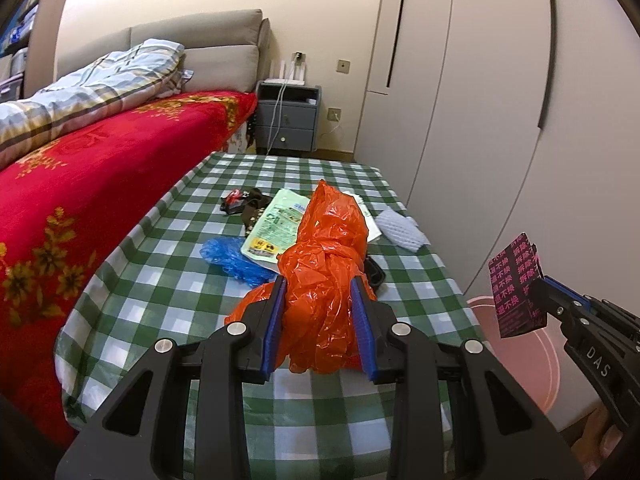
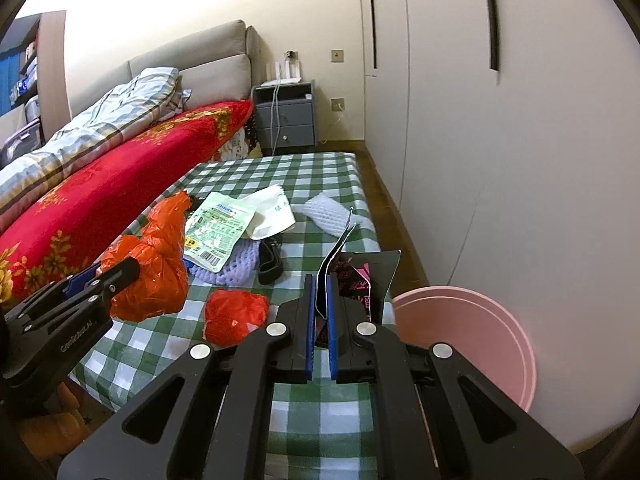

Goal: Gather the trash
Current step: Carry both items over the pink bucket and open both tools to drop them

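The jaws of the left gripper [image 1: 318, 320] are pinched on a crumpled orange plastic bag [image 1: 328, 256], which is held up off the green-checked table [image 1: 180, 280]; the jaws of the right gripper [image 2: 320, 320] are pressed on a thin black-and-pink wrapper [image 2: 360, 276], held beside the table's right edge. The carrying step is judged to be in hand, both pieces of trash being lifted but not yet dropped. A pink bin [image 2: 480, 336] is seen on the floor just beside the table, below and right of the wrapper. The next move is judged to call for the wrapper being brought over the bin's mouth and released, then the bag carried across the table's right edge. More trash is left on the table: a blue bag [image 1: 232, 258], a green-printed pouch [image 2: 216, 232], white foam netting [image 2: 330, 214], a small red bundle [image 2: 234, 314]. Room is narrowed by the wardrobe wall [image 2: 520, 160] close behind the bin and the red-covered bed [image 1: 80, 200] along the table's left side
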Available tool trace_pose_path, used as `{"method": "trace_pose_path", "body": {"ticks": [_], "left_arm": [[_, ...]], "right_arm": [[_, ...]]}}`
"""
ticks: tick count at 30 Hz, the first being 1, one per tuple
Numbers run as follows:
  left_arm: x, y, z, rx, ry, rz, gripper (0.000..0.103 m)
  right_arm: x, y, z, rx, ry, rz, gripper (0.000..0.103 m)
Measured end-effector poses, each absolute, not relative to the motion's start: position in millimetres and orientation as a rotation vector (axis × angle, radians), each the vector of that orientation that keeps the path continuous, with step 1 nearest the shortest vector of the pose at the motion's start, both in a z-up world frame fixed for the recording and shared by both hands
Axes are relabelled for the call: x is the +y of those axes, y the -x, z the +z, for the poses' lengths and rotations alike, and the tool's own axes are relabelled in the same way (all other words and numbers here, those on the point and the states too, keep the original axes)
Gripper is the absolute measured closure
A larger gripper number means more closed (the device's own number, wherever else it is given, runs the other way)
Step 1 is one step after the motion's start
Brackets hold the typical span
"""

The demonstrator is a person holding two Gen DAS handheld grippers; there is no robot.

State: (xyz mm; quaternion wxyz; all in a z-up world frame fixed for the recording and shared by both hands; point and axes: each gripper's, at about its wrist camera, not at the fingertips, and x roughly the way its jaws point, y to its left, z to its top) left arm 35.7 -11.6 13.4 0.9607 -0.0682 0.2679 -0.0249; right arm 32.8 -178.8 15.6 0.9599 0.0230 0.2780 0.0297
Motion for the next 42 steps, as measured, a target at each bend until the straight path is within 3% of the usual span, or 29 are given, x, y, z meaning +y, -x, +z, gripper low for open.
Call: {"method": "trace_pose_path", "body": {"ticks": [42], "left_arm": [[-130.7,-92.1,2.5,0.584,0.155,-0.403,0.071]], "right_arm": [[-287.7,-34.5,0.1,0.582,-0.234,-0.327,0.097]]}}
